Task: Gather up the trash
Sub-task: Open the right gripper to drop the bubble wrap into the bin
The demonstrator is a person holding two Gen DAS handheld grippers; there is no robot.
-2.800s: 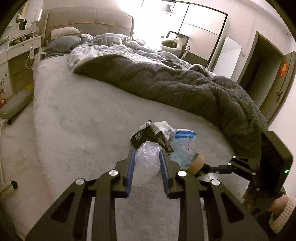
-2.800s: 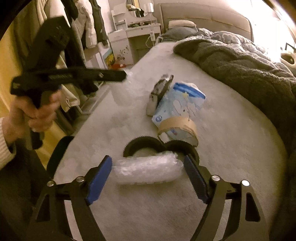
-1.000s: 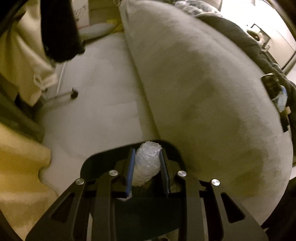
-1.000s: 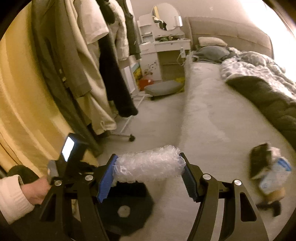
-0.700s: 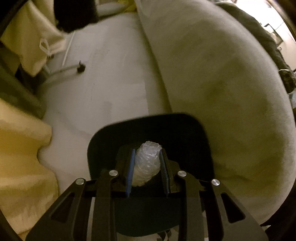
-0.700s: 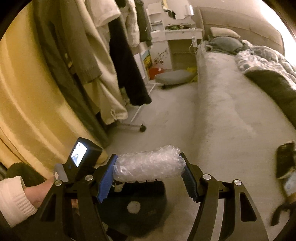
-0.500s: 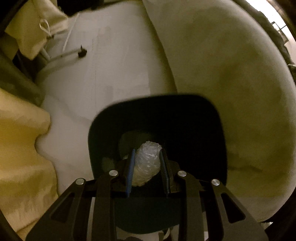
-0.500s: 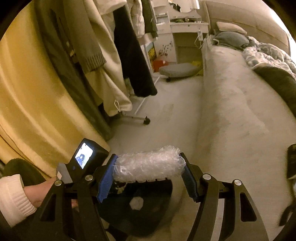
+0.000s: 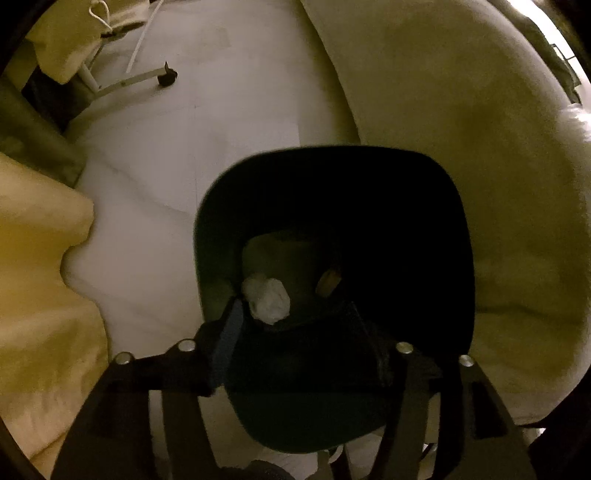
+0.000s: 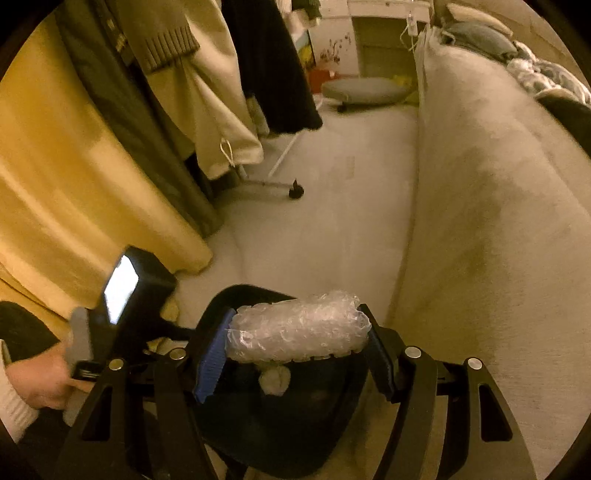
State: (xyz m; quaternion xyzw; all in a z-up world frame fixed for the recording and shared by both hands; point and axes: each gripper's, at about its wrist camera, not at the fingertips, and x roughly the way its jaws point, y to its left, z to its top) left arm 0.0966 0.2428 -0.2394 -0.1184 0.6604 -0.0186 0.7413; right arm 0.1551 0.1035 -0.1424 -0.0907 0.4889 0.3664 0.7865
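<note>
This is a home bedroom. In the right wrist view a bed (image 10: 498, 184) with a pillow (image 10: 480, 35) and rumpled bedding at one o'clock fills the right side, coats (image 10: 207, 92) hang on a wheeled rack at eleven o'clock, and a white dresser (image 10: 369, 33) stands at twelve o'clock.

Left gripper (image 9: 295, 332) pointed steeply down, jaws opening, nothing between them. Right gripper (image 10: 295, 347) tilted down, jaws clamped endwise. Left hand (image 10: 40, 380) gripping handle.

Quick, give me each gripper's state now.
Left gripper: jaws opening, empty; crumpled clear bubble wrap wad lies in the black bin.
Right gripper: shut on clear bubble wrap roll.
</note>
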